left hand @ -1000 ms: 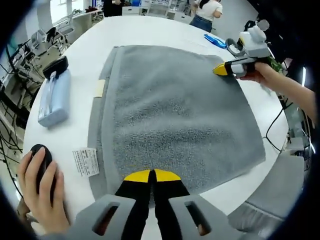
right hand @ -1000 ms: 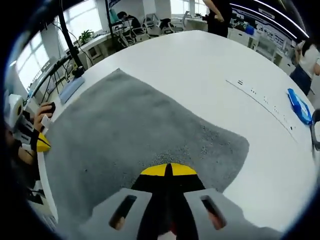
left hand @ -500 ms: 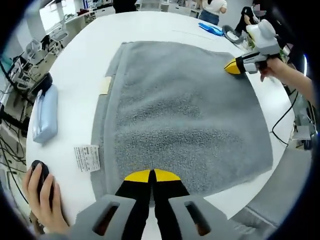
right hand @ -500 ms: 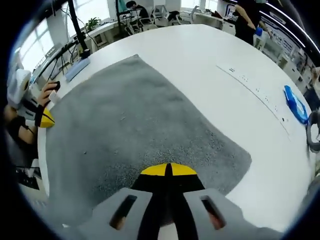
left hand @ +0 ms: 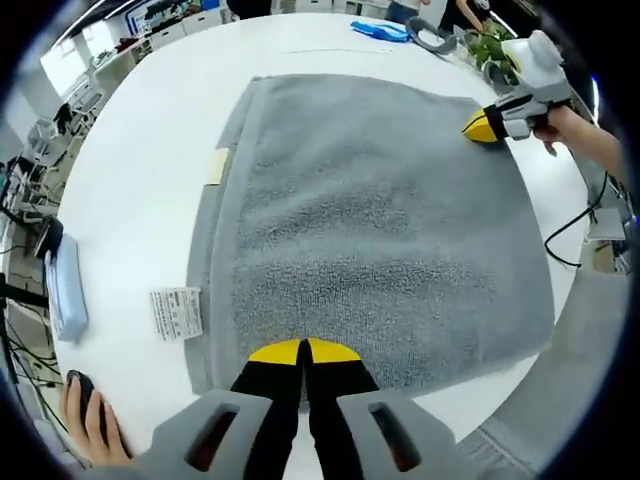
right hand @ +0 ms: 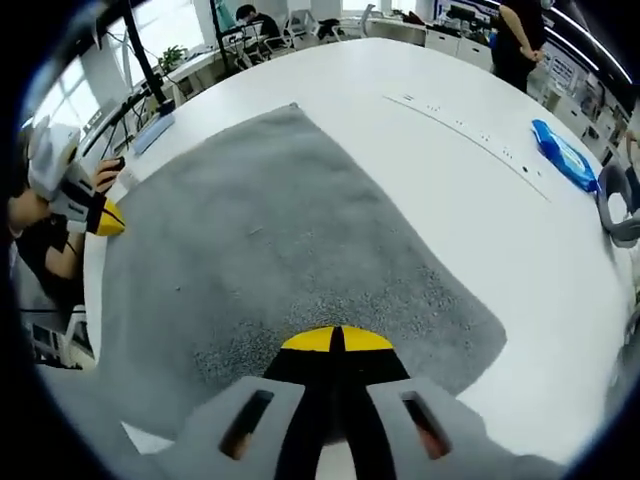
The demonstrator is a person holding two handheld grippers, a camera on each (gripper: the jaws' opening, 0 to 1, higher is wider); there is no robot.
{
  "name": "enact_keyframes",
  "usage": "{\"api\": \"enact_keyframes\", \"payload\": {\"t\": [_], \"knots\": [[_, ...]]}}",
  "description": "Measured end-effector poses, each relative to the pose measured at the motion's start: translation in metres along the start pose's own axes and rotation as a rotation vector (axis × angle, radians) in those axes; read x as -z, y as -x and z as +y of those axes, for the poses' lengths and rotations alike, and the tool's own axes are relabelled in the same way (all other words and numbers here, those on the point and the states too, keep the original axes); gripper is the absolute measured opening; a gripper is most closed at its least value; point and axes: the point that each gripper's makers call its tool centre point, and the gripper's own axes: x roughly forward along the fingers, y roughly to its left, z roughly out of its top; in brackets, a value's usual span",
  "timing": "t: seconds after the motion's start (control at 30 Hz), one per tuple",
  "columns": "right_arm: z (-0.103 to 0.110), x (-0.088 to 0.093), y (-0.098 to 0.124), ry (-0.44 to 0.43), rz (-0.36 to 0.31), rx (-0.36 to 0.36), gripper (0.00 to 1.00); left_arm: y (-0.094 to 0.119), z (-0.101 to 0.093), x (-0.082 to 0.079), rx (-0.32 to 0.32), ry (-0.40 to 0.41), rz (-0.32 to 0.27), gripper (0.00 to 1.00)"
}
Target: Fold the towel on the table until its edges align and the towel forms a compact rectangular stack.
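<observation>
One grey towel [left hand: 370, 220] lies spread flat on the white surface [left hand: 140, 180], unfolded, a hem band running along its left side in the left gripper view, with a small beige tag [left hand: 217, 165] on that band and a white care label [left hand: 176, 313] sticking out onto the surface near the corner closest to that camera. Left hand-held gripper [left hand: 304, 352]: yellow-tipped jaws pressed together at the towel's near edge, clamped on the towel edge as far as the view shows. Right hand-held gripper [right hand: 337, 341]: jaws likewise together, tips on the towel edge at its own near side, towel [right hand: 270, 260] stretching away from it flat. Each gripper appears in the other's view: the right one at the far right edge of the towel [left hand: 487, 128] with a hand [left hand: 570, 130] behind it, the left one at the left of the right gripper view [right hand: 105, 218], touching the towel edge. Off the towel: a light blue case [left hand: 68, 285] near the surface's left edge, a hand on a black mouse [left hand: 82, 425] at the lower left, a blue object [right hand: 563, 155] and a grey ring-shaped item [right hand: 618, 205] well apart from the towel on the far side, a black cable [left hand: 575, 235] hanging off the right edge of the surface. Desks and people stand in the background of the room.
</observation>
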Motion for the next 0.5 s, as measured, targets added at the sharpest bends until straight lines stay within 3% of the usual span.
{"api": "enact_keyframes", "payload": {"t": [0.2, 0.37, 0.5], "knots": [[-0.011, 0.018, 0.011, 0.015, 0.004, 0.009, 0.0, -0.003, -0.012, -0.008, -0.012, -0.043, 0.018, 0.0], [-0.025, 0.034, 0.021, 0.013, 0.011, 0.023, 0.0, -0.003, -0.034, -0.017, 0.0, -0.045, 0.019, 0.0], [-0.04, 0.046, 0.029, -0.021, -0.003, 0.025, 0.0, -0.005, -0.047, -0.026, -0.032, -0.104, 0.02, 0.0]]}}
